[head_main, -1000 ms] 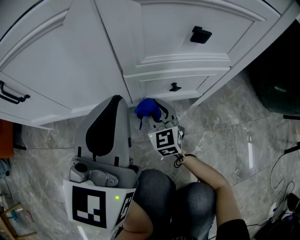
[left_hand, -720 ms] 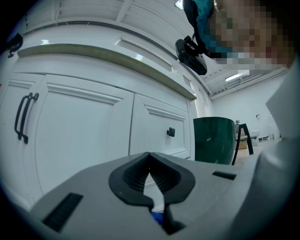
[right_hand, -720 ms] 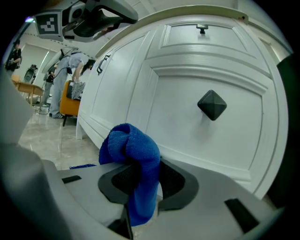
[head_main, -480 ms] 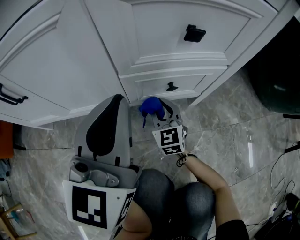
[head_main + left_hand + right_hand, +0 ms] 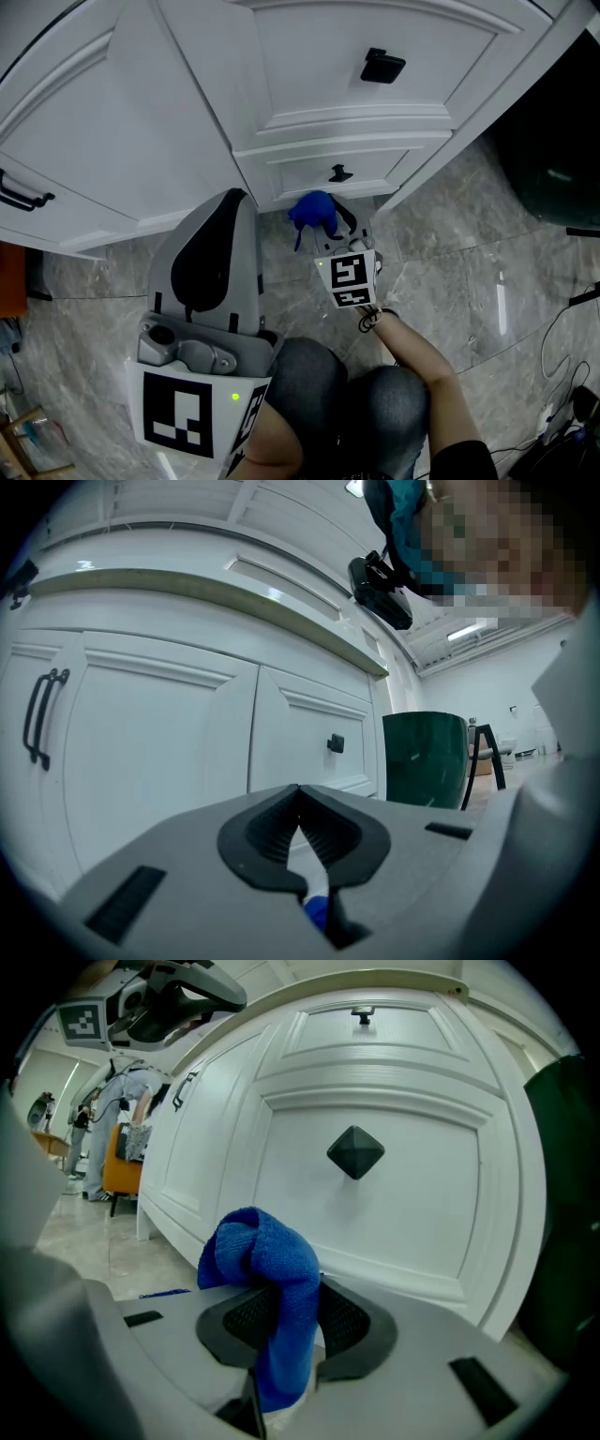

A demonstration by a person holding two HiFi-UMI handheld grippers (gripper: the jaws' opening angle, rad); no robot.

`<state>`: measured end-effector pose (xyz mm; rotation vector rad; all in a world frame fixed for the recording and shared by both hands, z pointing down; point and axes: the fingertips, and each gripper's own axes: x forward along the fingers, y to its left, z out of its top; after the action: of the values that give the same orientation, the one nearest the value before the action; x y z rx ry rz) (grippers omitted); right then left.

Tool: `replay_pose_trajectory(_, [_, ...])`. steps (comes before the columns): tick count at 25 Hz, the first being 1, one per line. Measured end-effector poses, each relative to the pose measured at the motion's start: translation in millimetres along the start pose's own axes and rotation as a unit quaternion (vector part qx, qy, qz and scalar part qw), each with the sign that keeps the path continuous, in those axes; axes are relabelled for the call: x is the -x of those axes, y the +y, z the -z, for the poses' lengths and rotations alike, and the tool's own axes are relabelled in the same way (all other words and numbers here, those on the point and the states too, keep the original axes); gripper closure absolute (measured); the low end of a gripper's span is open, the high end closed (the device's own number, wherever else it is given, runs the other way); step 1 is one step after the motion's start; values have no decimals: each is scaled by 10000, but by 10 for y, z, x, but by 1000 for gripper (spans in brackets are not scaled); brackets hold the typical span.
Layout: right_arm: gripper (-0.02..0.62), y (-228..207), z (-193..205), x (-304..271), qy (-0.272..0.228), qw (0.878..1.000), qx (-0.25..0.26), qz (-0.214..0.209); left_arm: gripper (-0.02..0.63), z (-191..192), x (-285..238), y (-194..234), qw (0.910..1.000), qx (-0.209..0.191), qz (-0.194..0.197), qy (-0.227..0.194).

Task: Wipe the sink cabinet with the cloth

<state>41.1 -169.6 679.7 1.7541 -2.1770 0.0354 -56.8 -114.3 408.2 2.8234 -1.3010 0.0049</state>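
We find the right gripper (image 5: 286, 1321) clamped on the blue cloth (image 5: 267, 1260). A bunched wad stands proud of the tips, so that fabric rather than plastic would meet the sink cabinet (image 5: 309, 84). In the head view the cloth sits at centre frame, close under the lower drawer front (image 5: 384, 167) and its knob (image 5: 339, 173); contact we cannot confirm. The left gripper (image 5: 300, 829), low left in that view, has its jaws together on nothing. It is set back from the cabinet and, in our judgement, idle.

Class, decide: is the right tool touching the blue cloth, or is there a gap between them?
Touching. The right gripper view shows the blue cloth pinched between the jaws of the right tool, bunched above them and hanging below.
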Motion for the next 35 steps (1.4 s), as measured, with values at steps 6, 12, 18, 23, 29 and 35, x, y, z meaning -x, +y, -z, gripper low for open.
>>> replay_pose_trajectory(6, [480, -172, 74, 45, 66, 9997, -155, 202, 606, 1, -17, -20, 10000, -14, 23, 2])
replay_pose_trajectory(12, [480, -304, 132, 85, 119, 9990, -243, 350, 606, 6, -26, -34, 10000, -13, 30, 18])
replay_pose_trajectory(18, [480, -407, 184, 109, 157, 9983, -314, 472, 606, 10, -32, -42, 10000, -24, 41, 21])
replay_pose_trajectory(23, [480, -516, 245, 140, 208, 9972, -389, 603, 606, 10, -31, -46, 10000, -26, 37, 17])
replay_pose_trajectory(29, [480, -674, 321, 185, 276, 9955, -447, 791, 606, 10, -41, -59, 10000, -33, 54, 27])
replay_pose_trajectory(35, [480, -826, 386, 236, 342, 9931, -545, 985, 606, 6, -53, -91, 9999, -76, 102, 31])
